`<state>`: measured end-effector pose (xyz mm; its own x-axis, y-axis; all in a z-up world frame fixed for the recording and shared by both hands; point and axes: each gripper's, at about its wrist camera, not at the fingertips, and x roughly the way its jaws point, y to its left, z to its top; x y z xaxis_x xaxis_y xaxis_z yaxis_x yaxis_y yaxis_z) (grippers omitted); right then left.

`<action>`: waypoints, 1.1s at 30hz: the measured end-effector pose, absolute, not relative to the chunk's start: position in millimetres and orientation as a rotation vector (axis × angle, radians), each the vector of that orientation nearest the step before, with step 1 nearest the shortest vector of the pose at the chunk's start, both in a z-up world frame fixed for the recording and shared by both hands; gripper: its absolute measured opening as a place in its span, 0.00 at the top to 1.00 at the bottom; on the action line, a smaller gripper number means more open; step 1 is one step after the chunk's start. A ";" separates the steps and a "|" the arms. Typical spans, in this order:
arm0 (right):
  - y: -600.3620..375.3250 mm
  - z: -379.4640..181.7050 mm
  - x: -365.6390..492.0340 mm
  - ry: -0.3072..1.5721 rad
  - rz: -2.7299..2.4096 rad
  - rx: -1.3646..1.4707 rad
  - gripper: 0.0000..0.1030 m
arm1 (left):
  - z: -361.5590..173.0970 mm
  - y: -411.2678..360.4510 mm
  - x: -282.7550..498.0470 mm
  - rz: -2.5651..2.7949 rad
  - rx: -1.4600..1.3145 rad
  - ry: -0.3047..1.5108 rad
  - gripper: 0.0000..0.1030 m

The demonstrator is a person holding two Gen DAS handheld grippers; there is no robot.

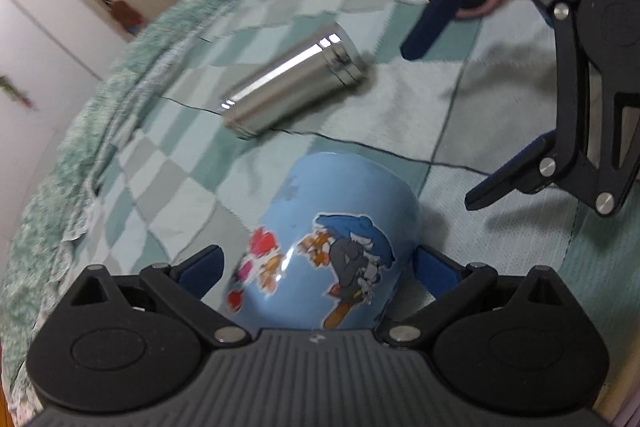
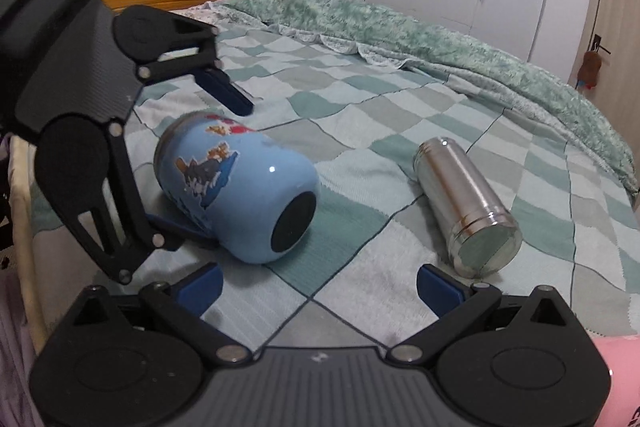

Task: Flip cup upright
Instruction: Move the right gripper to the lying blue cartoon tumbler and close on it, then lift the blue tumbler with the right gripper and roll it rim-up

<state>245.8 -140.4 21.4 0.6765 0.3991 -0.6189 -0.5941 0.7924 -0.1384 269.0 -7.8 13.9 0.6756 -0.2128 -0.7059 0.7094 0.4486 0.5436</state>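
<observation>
Left hand-held gripper [image 1: 316, 267] wide, straddling blue cup [image 1: 332, 243], not clamped. Right hand-held gripper [image 2: 320, 281] wide, empty. Cup on its side on bed [image 2: 400, 115]; flip not begun.

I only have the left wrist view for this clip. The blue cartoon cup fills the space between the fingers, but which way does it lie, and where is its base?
Observer: The blue cup lies on its side on the bedspread; its dark round base points toward the right gripper.

Operator: Have the left fingers closed on it?

Observer: No. The left gripper is open, one finger above the cup and one low beside it, with a clear gap at the upper one.

Operator: And the steel cup?

Observer: The steel cup also lies on its side, apart from the blue cup, its near end closed by a flat disc.
</observation>
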 end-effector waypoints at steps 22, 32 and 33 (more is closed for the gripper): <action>-174.0 36.8 188.0 0.594 0.523 -0.297 0.00 | 17.4 -52.4 189.8 -0.618 1.128 0.425 0.12; -219.2 41.7 144.4 0.620 0.453 -0.287 0.00 | 12.8 -100.4 157.7 -0.721 1.134 0.356 0.12; -222.9 40.6 142.4 0.625 0.446 -0.287 0.00 | 11.0 -104.8 158.1 -0.728 1.133 0.352 0.12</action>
